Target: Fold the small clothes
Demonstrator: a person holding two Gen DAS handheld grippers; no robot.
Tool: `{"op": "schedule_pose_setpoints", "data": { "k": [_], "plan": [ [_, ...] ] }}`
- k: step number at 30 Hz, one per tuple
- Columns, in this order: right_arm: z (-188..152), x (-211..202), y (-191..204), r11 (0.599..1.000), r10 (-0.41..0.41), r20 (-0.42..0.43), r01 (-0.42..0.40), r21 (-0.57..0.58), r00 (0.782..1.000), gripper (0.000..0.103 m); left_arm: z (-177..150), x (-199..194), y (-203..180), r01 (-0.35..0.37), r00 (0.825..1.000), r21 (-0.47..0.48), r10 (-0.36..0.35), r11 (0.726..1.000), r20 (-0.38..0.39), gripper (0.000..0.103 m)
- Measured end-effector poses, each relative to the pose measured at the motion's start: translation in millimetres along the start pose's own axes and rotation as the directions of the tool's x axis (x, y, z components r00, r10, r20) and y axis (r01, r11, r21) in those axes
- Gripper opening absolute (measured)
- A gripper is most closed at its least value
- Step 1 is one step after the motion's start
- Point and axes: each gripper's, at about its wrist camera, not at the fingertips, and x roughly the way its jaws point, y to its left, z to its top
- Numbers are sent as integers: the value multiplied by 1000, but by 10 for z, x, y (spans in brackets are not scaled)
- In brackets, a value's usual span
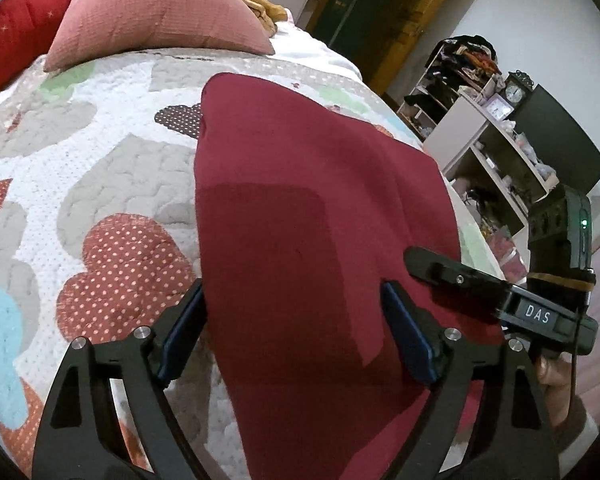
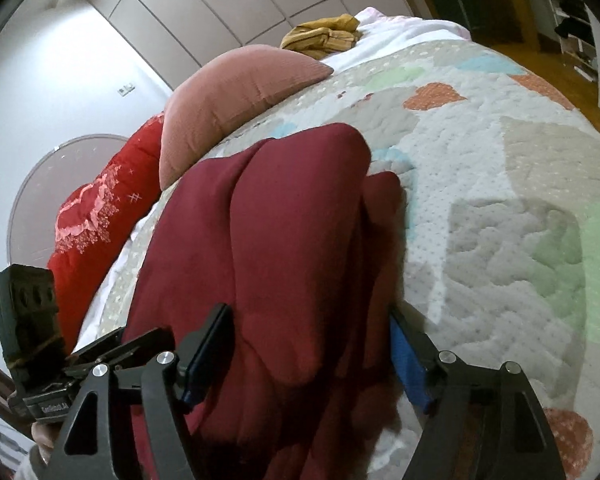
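A dark red garment (image 1: 300, 220) lies on the patterned quilt (image 1: 100, 160) of a bed. In the left wrist view it is spread flat, running away from me. My left gripper (image 1: 296, 320) is open, its blue-padded fingers straddling the garment's near part just above it. The right gripper's body (image 1: 500, 292) reaches in from the right over the garment's edge. In the right wrist view the garment (image 2: 280, 240) is bunched in thick folds. My right gripper (image 2: 312, 344) is open, with the cloth lying between its fingers. The left gripper's body (image 2: 60, 376) shows at the lower left.
A pink pillow (image 1: 156, 12) and a red cushion (image 1: 16, 44) lie at the head of the bed. A mustard garment (image 2: 324, 36) lies at the far edge. Shelves with clutter and a clock (image 1: 500, 128) stand beside the bed. Quilt (image 2: 500, 220) extends right.
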Motion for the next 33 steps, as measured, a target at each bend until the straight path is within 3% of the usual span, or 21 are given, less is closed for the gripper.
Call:
{"op": "schedule_pose_setpoints", "data": {
  "k": [4, 6, 9, 12, 17, 24, 26, 29, 33],
  "plan": [
    [11, 56, 15, 1000, 11, -1, -11, -2, 1000, 75, 24, 63, -59, -2, 1000, 5, 2, 1000, -14, 88],
    [-4, 39, 35, 1000, 24, 14, -24, -9, 1000, 57, 33, 60, -112, -9, 1000, 27, 9, 1000, -16, 81],
    [-39, -55, 142, 999, 5, 53, -3, -46, 999, 39, 22, -34, -148, -16, 1000, 42, 16, 999, -8, 67],
    [-67, -226, 307, 998, 31, 74, -26, -65, 997, 34, -22, -232, -188, -6, 1000, 55, 6, 998, -8, 61],
    [-222, -522, 595, 994, 104, 29, -102, -45, 994, 34, -244, -758, -158, 12, 1000, 46, -11, 999, -20, 61],
    [-846, -719, 993, 986, 150, -66, -154, -58, 986, 34, -900, -1278, -40, -33, 997, 5, 34, 999, -66, 61],
    [-1023, -673, 1039, 990, 114, -89, -121, -78, 990, 37, -1081, -1238, -19, -76, 994, 14, 76, 997, -81, 61],
    [-1205, -553, 1052, 990, -46, -119, 29, -138, 992, 53, -1185, -1197, -32, -110, 992, 36, 112, 993, -65, 65],
    [-1194, -888, 1172, 979, -114, -34, 107, -172, 993, 54, -1170, -1321, -71, -146, 987, 56, 149, 988, -53, 66]
  ]
}}
